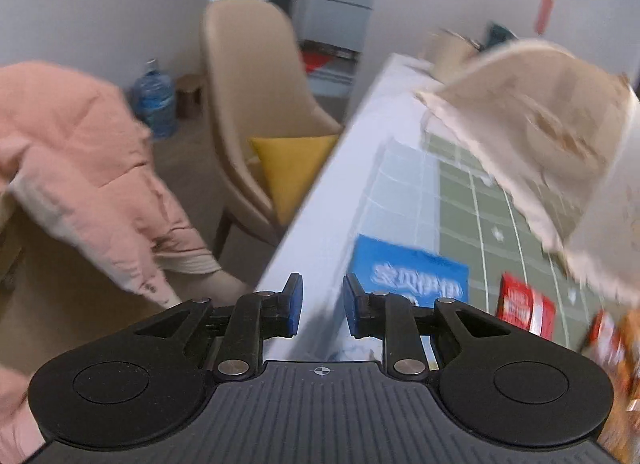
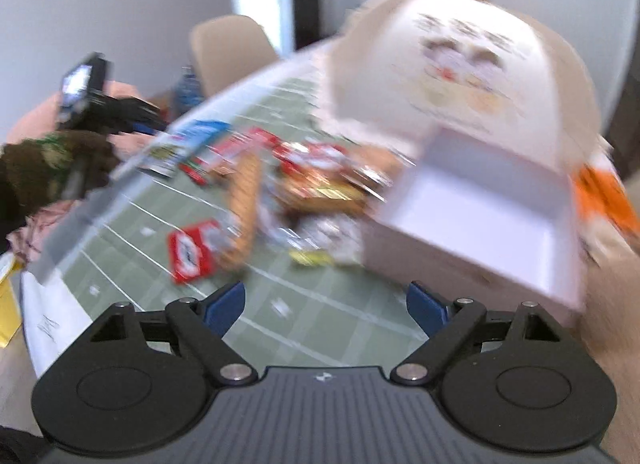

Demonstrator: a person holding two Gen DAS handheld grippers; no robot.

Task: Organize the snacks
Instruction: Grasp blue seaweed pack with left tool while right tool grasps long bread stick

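A heap of snack packets (image 2: 320,175) lies on the green checked tablecloth (image 2: 320,324). To its right stands a white box (image 2: 480,215), open, its printed lid (image 2: 460,63) raised. A red packet (image 2: 192,252) and a long orange one (image 2: 246,199) lie nearer me. My right gripper (image 2: 326,296) hangs wide open above bare cloth, holding nothing. My left gripper (image 1: 323,288) hovers over the table's left edge with a narrow gap between its blue pads and nothing in it. Just beyond it lie a blue packet (image 1: 408,272) and a red packet (image 1: 524,308). The box lid (image 1: 540,135) looms at the right.
A beige chair (image 1: 240,83) with a yellow cushion (image 1: 292,167) stands off the table's left side. A pink jacket (image 1: 80,151) hangs at the left. A water bottle (image 1: 154,99) sits on the floor by the wall. Both views are blurred.
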